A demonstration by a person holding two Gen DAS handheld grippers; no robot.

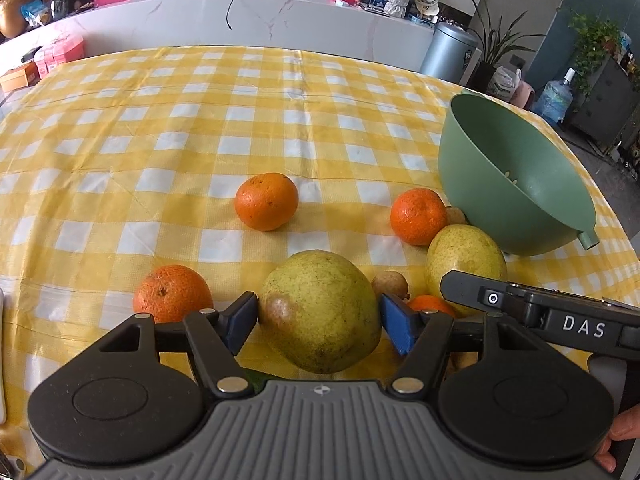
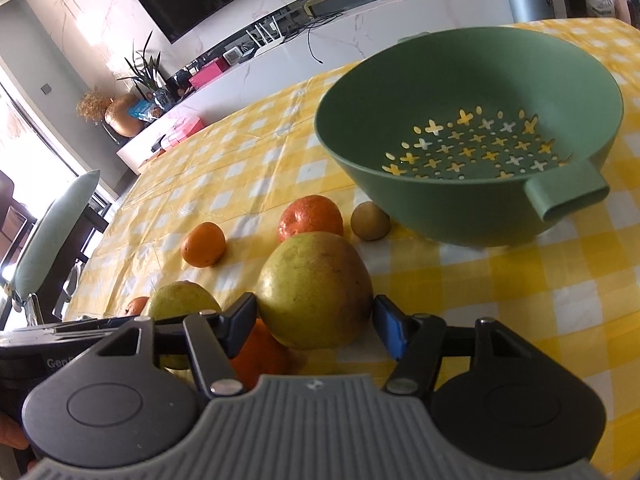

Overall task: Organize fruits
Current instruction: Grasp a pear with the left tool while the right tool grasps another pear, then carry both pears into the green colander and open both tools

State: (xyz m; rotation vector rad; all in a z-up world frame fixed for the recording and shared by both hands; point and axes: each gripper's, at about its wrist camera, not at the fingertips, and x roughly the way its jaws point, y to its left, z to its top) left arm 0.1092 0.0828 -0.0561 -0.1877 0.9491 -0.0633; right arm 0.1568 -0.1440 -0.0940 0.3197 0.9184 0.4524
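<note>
Yellow-and-white checked cloth (image 1: 168,128) covers the table. Going left to right in the left wrist view, an orange (image 1: 172,293) lies at the near left. Then the left gripper (image 1: 319,315) straddles a yellow-green pear (image 1: 320,312), both blue pads against its sides. A second pear (image 2: 316,290) sits between the right gripper's (image 2: 315,322) fingers, the left one touching, the right one just clear. Far right stands the empty green colander (image 2: 472,136), tilted on the cloth.
</note>
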